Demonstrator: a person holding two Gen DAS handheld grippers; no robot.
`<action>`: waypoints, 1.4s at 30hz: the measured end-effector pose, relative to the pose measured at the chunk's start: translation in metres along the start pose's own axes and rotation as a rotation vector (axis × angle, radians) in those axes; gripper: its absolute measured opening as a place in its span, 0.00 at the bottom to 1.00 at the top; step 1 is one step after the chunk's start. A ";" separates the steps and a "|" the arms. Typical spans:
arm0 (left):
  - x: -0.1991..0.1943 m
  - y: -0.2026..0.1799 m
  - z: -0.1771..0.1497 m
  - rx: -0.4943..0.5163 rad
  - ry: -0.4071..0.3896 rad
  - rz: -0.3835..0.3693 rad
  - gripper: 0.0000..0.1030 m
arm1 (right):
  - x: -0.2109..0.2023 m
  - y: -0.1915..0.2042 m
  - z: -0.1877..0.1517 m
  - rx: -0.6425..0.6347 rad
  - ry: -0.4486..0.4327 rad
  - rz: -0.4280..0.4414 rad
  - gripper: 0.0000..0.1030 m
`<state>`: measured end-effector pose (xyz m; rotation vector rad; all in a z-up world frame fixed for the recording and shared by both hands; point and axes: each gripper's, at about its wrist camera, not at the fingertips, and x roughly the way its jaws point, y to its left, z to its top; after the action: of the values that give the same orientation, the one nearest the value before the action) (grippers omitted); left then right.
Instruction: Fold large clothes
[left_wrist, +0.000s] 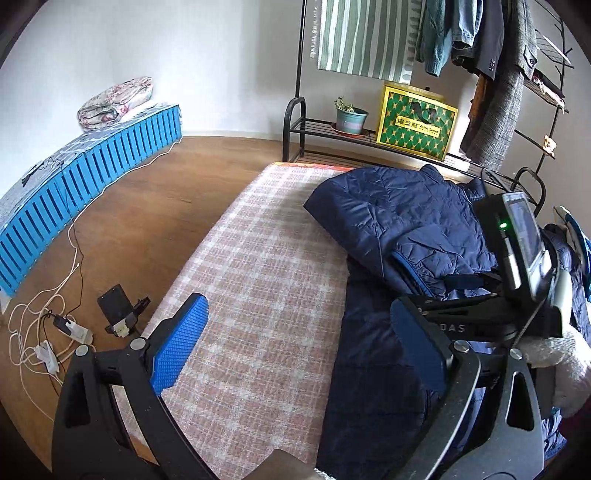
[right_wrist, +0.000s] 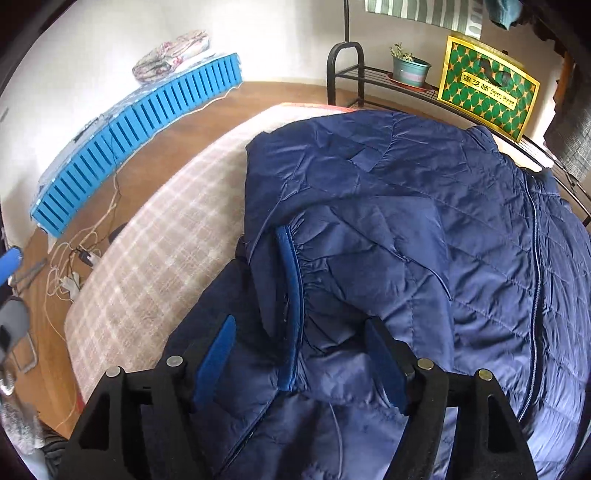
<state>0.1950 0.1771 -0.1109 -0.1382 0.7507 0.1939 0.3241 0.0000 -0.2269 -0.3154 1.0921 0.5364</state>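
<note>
Both grippers are gaping: the right gripper (right_wrist: 299, 363) is straddling the navy jacket's (right_wrist: 406, 206) cuffed sleeve (right_wrist: 291, 306) near the plaid mattress's (left_wrist: 258, 258) right edge, while the left gripper (left_wrist: 299, 343) is hovering beside.

We note a navy quilted jacket (right_wrist: 424, 206) lying on our pink plaid mattress (right_wrist: 155, 254), its blue-trimmed cuff (right_wrist: 290, 306) between the spread fingers of our right gripper (right_wrist: 301, 363). Beyond: blue slatted crate (right_wrist: 147, 122), potted plant (right_wrist: 410, 68), green-gold bag (right_wrist: 487, 90).
</note>
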 end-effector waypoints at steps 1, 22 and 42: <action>0.001 0.001 0.000 0.000 -0.001 0.003 0.98 | 0.008 0.002 0.001 -0.007 0.019 -0.026 0.75; -0.013 -0.104 0.021 0.141 -0.027 -0.087 0.95 | -0.068 -0.172 -0.029 0.390 -0.177 0.211 0.07; 0.000 -0.152 0.021 0.186 0.020 -0.132 0.95 | -0.101 -0.296 -0.054 0.511 -0.258 0.065 0.03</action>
<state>0.2424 0.0329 -0.0873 -0.0123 0.7729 -0.0030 0.4122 -0.2984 -0.1648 0.2314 0.9513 0.3280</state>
